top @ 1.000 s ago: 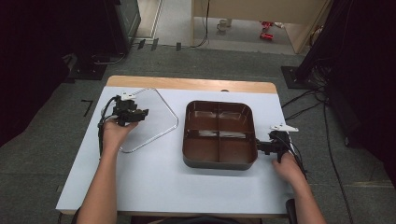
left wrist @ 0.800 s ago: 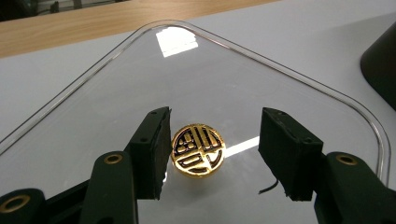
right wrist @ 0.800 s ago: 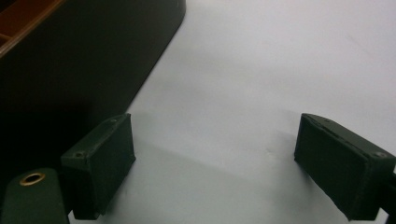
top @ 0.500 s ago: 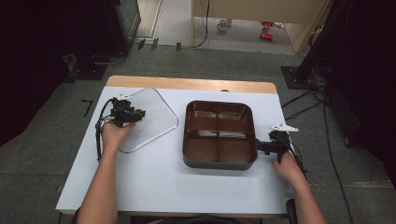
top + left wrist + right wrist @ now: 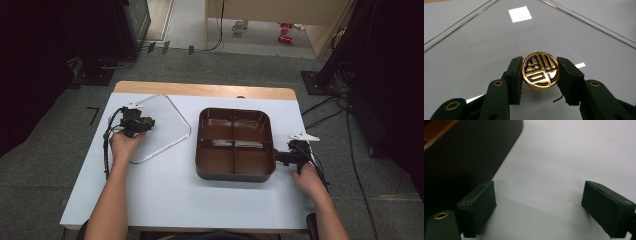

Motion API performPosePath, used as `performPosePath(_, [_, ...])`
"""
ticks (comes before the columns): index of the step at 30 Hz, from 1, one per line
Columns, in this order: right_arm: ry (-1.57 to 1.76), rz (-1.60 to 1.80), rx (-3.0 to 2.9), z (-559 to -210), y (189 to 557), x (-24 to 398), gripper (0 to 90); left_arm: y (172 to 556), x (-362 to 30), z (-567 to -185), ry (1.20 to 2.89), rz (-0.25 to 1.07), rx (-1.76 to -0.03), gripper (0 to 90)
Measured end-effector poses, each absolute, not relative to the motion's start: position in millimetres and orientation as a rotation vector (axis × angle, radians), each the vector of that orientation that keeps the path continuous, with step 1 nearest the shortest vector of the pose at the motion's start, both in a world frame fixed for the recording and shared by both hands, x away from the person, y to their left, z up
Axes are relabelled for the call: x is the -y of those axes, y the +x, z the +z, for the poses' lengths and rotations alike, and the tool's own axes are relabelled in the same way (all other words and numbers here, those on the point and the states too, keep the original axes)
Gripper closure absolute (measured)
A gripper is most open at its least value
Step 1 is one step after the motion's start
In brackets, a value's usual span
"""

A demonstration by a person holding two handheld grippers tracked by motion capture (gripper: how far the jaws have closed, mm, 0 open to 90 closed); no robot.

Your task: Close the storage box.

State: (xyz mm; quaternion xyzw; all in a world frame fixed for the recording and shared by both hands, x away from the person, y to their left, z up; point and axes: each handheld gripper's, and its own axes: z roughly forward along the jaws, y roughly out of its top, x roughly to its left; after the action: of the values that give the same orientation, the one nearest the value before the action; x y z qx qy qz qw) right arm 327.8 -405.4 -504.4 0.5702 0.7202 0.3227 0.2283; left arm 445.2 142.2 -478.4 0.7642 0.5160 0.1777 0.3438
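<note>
The left tool is clamped on a round gold knob, one black jaw pressed to each side of it; the knob bears a raised gold pattern of bars and dots set against dark grooves, and its face gleams under the light; it sits at the middle of a clear glass lid, whose thin metal rim runs off toward the top corners of the left gripper view; in the high view the left tool is over that lid on the left half of the white counter, and against the frames from a second and half a second ago the lid has swung a little, its far corner now nearer the counter's wooden back edge, while the hand has kept its grip.

The right tool has its jaws wide apart with bare counter between them; the dark outer wall of the brown tray stands just beside its left jaw; in the high view the right tool lies at the tray's near right corner, unmoved since the earlier frames; the tray is a rounded square, glossy brown inside, split into four compartments, right of the counter's centre.
</note>
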Motion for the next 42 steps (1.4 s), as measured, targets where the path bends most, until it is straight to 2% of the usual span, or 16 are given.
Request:
performPosePath(24, [1.570, 0.889, -1.983, -504, 328, 405, 11.7, 440, -141, -462, 2.028, 0.449, -1.317, 59.3])
performPosePath(42, [1.572, 0.889, -1.983, -504, 328, 405, 11.7, 418, -135, -409, 2.017, 0.444, -1.204, 59.4])
